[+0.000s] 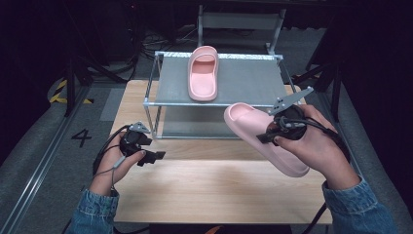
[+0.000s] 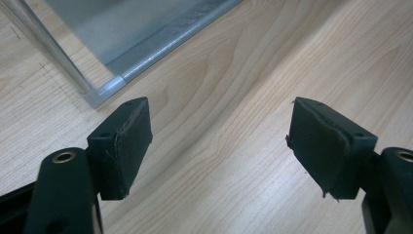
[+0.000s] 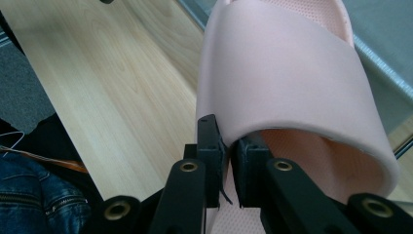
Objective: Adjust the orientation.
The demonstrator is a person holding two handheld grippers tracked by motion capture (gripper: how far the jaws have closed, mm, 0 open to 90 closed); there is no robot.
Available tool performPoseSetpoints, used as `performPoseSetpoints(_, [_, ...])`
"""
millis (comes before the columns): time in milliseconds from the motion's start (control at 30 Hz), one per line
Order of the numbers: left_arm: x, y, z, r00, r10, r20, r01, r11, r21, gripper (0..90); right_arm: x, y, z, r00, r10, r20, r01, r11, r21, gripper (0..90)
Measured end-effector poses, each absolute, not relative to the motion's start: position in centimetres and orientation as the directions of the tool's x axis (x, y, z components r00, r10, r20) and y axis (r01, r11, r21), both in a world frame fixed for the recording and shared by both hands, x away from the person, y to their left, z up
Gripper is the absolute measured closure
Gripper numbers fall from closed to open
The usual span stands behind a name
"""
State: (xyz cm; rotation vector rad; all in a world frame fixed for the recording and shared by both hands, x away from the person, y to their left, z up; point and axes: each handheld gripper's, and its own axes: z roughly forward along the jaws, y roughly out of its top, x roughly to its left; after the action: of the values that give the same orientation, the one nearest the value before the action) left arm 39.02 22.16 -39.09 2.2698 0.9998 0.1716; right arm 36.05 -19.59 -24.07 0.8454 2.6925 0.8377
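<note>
One pink slipper (image 3: 287, 83) pinched in the right gripper (image 3: 228, 161) (left gripper (image 2: 216, 146) spread wide, empty).

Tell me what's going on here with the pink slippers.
A person is putting a pair of pink slippers on a small metal rack that stands on a wooden table. One slipper already lies on the rack's top shelf. The right gripper is clamped on the edge of the second slipper, pinching its strap, and holds it in the air in front of the rack. The left gripper hangs open over the table by the rack's corner, holding nothing.
</note>
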Motion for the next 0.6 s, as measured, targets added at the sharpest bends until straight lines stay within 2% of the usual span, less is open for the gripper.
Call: performPoseSetpoints(600, [39.1, 22.4, -39.0, 0.709, 0.692, -0.134, 0.610, -0.507, 0.608, 24.3, 41.5, -17.7, -22.4, -0.776, 0.630, -0.033, 0.519, 0.667, 0.535, 83.7])
